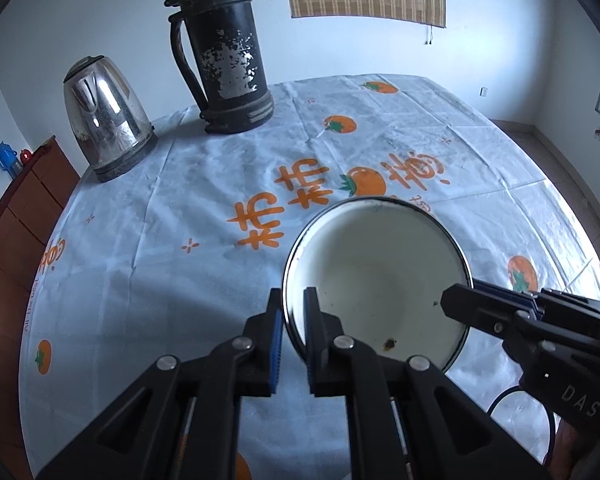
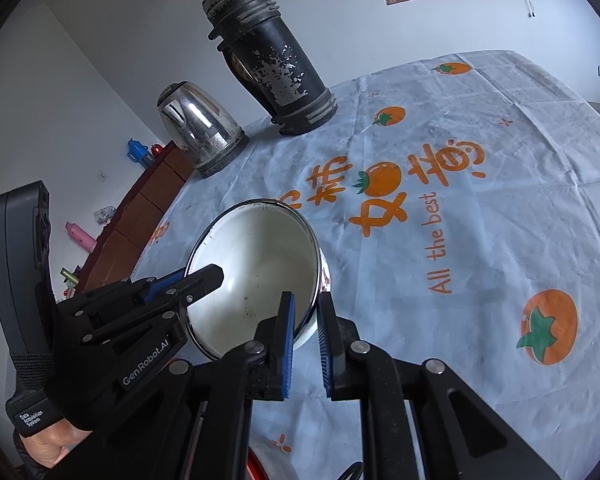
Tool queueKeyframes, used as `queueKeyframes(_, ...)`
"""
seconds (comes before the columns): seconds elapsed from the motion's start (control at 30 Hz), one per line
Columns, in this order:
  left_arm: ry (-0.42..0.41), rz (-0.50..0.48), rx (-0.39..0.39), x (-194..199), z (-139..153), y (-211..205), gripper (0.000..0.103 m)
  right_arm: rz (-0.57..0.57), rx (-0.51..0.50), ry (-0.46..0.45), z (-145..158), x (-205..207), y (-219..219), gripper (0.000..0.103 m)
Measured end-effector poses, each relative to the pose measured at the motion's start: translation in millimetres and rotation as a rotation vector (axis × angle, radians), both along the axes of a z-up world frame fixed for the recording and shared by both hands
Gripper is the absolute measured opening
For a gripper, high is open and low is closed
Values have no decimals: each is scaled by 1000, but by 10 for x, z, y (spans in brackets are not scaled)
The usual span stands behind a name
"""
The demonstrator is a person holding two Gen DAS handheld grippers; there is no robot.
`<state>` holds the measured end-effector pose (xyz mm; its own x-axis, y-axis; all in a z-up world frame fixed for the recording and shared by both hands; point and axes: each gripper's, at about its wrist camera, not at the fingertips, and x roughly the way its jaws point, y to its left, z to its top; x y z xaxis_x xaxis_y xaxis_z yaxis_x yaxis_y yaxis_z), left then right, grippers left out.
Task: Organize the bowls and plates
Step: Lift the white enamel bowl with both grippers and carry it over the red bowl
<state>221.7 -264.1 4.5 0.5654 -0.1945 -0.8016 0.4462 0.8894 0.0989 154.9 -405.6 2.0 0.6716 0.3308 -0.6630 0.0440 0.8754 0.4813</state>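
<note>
Angling steeply downward, left gripper (image 1: 294, 334) and right gripper (image 2: 306, 330) clamp their jaws on opposite rims of the bowl (image 1: 380, 276).

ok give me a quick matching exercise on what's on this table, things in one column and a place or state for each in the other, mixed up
Things:
1. white bowl
2. steel kettle
3. black flask
4. tablecloth

Places or states:
a. tallest, standing upright at the far edge
b. printed with orange fruit
c. rim clamped by the left hand-held gripper and the right hand-held gripper
d. shiny, left of the flask

Pairs: 1-c, 2-d, 3-a, 4-b
</note>
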Motion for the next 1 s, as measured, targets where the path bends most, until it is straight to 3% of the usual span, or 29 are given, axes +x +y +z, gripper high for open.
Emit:
queueKeyframes(0.67, -2, 7, -18, -69, 57, 89, 7, 4, 8, -25, 44, -68, 23, 12)
queueKeyframes(1.0, -15, -8, -56, -270, 178, 225, 7, -8, -21, -66, 180, -292, 151, 12)
